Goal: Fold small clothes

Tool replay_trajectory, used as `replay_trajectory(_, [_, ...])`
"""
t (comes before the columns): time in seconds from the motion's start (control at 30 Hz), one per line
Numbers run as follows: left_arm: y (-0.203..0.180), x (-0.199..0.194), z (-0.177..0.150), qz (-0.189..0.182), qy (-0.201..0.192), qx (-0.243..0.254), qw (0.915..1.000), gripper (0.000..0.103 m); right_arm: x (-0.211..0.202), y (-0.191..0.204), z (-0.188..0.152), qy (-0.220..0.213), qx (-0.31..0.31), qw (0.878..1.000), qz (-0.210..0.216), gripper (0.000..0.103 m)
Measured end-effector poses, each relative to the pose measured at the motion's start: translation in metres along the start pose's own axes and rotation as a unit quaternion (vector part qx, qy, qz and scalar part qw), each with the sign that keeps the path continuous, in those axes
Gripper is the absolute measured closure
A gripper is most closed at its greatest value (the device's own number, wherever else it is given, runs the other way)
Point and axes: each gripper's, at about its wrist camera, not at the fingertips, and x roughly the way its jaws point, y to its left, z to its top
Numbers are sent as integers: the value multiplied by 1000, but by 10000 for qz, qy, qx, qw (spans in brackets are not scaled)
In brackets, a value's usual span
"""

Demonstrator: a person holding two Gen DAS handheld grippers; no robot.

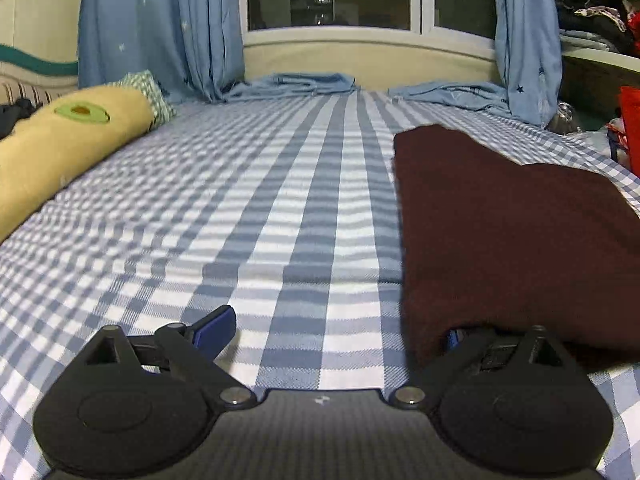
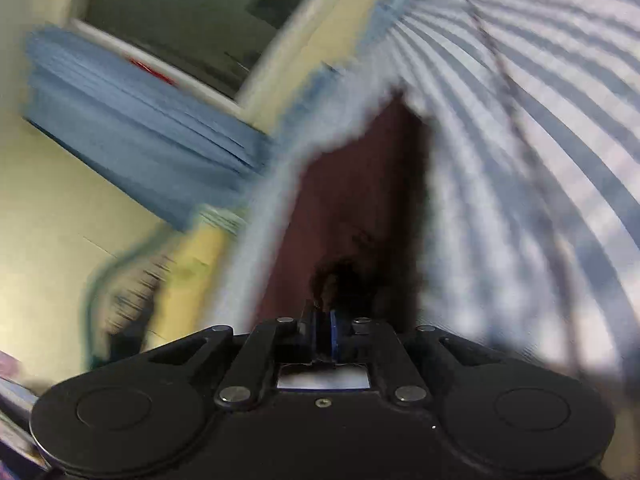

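Note:
A dark maroon garment [image 1: 508, 236] lies on the blue-and-white checked bedsheet [image 1: 260, 216], on the right of the left wrist view. My left gripper [image 1: 332, 332] is open, low over the sheet; its right finger is hidden under the garment's near edge, its left finger [image 1: 214, 326] is over bare sheet. In the blurred, tilted right wrist view, my right gripper [image 2: 323, 330] is shut on the maroon garment [image 2: 352, 208], which stretches away from its fingertips.
A yellow pillow with an avocado print [image 1: 68, 148] lies at the left. Blue curtains [image 1: 160, 28] hang at the window, their ends on the bed's far end. A shelf with cluttered clothes [image 1: 600, 28] and a red item [image 1: 630, 128] are at the right.

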Motion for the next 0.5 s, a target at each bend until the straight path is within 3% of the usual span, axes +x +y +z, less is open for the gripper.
replay_trajectory(0.1, [3,2,-1,-45,44,-32,10000,4,4,-21,-9,89,122,9997,166,98])
replay_trajectory(0.17, [4,4,1,-114,177,94,9997,4,-2,-16,-7,168,21,9998,130,90])
replay_trajectory(0.2, [6,4,1,-185,249,165,9994,4,-6,-12,-5,251,-79,9996,77,83])
replay_trajectory(0.23, [8,3,2,-270,328,264,9987,4,-12,-10,-2,335,-162,9993,-13,60])
replay_trajectory(0.27, [8,1,3,-320,385,335,9982,4,-19,-6,2,432,-238,9986,-194,45])
replay_trajectory(0.37, [12,-17,-3,-465,497,456,9966,5,-38,11,17,409,-640,9959,-501,46])
replay_trajectory(0.5, [18,-51,-12,-557,412,512,9963,6,-43,36,51,3,-1178,9897,-819,44])
